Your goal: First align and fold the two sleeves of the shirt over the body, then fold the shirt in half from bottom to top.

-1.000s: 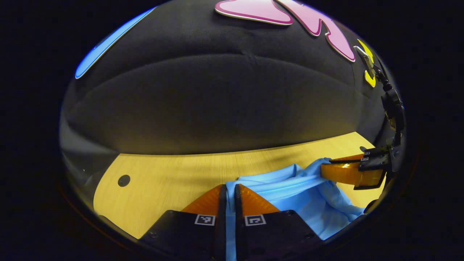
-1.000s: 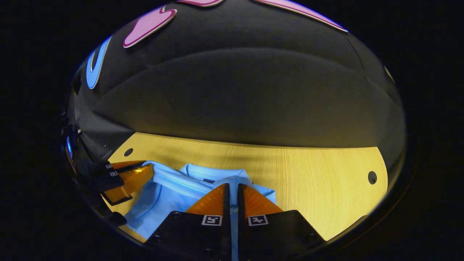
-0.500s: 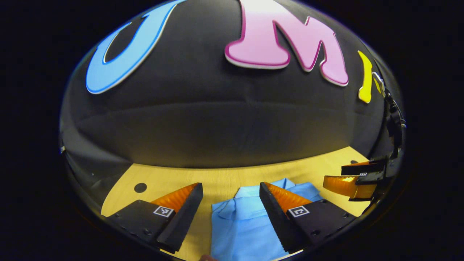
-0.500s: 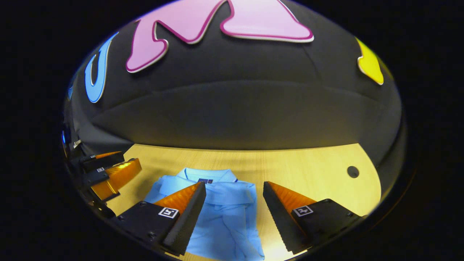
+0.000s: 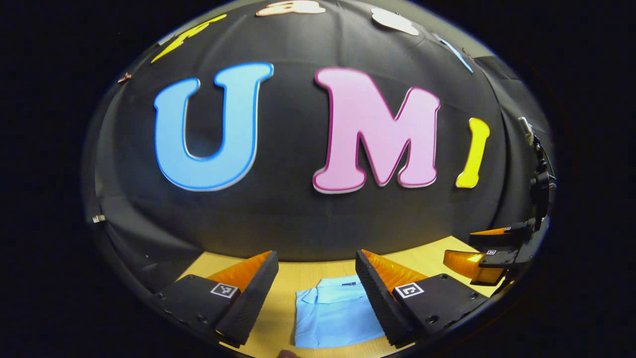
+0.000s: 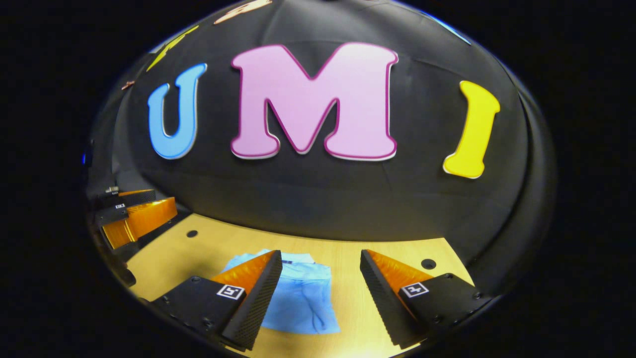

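In the left gripper view, the left gripper (image 5: pixel 316 278) hangs above a wooden table (image 5: pixel 303 273), its two fingers spread wide apart and holding nothing. Between them, down on the tabletop, lies the light blue shirt (image 5: pixel 333 315), folded into a compact rectangle with its collar at the far end, toward the black cloth wall (image 5: pixel 298 219). At the right edge of this view the right gripper (image 5: pixel 467 251) is seen from the side, raised off the table and well apart from the shirt, its fingers also parted.

In the right gripper view, the right gripper (image 6: pixel 320 276) likewise has its fingers wide apart and empty. The folded shirt (image 6: pixel 300 298) rests flat on the table (image 6: pixel 397 253) below, partly hidden behind the view's left-hand finger, with the collar on the far side. The left gripper (image 6: pixel 149 211) shows at the left edge, lifted clear of the table. Small round holes (image 6: pixel 428 264) mark the tabletop near its far corners.
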`<action>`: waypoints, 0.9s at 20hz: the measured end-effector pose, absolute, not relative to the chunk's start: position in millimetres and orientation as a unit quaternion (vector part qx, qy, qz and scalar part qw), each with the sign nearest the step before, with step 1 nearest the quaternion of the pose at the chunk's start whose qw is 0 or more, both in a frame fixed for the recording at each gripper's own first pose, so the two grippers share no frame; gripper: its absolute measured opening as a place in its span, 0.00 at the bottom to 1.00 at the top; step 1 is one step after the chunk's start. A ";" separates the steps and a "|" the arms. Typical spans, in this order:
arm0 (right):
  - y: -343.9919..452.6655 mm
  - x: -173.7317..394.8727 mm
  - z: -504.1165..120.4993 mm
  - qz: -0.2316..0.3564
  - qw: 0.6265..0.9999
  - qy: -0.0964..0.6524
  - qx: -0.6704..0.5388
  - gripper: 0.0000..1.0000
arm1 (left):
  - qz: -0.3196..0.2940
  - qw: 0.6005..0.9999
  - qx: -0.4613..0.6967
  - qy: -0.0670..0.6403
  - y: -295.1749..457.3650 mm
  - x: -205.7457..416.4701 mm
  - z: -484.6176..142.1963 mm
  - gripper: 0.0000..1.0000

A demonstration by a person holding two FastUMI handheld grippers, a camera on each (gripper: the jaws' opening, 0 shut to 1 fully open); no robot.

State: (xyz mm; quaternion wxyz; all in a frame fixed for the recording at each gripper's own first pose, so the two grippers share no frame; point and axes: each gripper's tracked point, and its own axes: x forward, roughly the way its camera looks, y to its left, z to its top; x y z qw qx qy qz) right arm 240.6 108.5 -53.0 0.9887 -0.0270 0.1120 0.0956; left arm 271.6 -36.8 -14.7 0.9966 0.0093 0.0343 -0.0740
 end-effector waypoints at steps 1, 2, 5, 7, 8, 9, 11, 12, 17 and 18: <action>105.8 224.6 -42.5 0.092 0.990 0.104 -0.029 0.97 | -0.077 0.997 0.007 0.021 -35.8 254.0 -0.8 0.98; 105.1 208.3 -29.0 0.089 0.991 0.094 -0.034 0.97 | -0.079 0.997 0.005 0.010 -31.7 234.2 11.4 0.99; 99.3 153.3 0.4 0.080 0.994 0.067 -0.044 0.97 | -0.095 0.995 0.000 -0.002 -28.1 176.7 30.8 0.99; 99.1 116.1 11.3 0.077 0.995 0.061 -0.032 0.97 | -0.103 0.995 0.004 -0.006 -25.6 140.0 36.6 0.99; 98.1 99.4 14.0 0.076 0.995 0.059 -0.026 0.97 | -0.104 0.995 0.006 -0.009 -24.4 124.8 37.7 0.99; 95.7 83.7 16.5 0.072 0.995 0.058 -0.025 0.97 | -0.104 0.994 0.007 -0.012 -23.2 109.1 42.2 0.99; 92.6 55.0 18.9 0.070 0.996 0.056 -0.024 0.98 | -0.115 0.993 0.003 -0.016 -24.6 78.6 46.1 0.99; 92.2 38.5 19.8 0.073 0.996 0.055 -0.016 0.97 | -0.128 0.992 0.002 -0.015 -26.6 65.5 46.3 0.99; 63.3 -33.2 36.6 0.047 0.999 0.026 0.008 0.98 | -0.126 0.991 -0.002 -0.037 -5.9 3.8 62.6 0.99; 59.2 -45.3 38.4 0.038 0.999 0.020 0.013 0.97 | -0.121 0.992 0.003 -0.039 -3.9 -8.4 60.5 0.99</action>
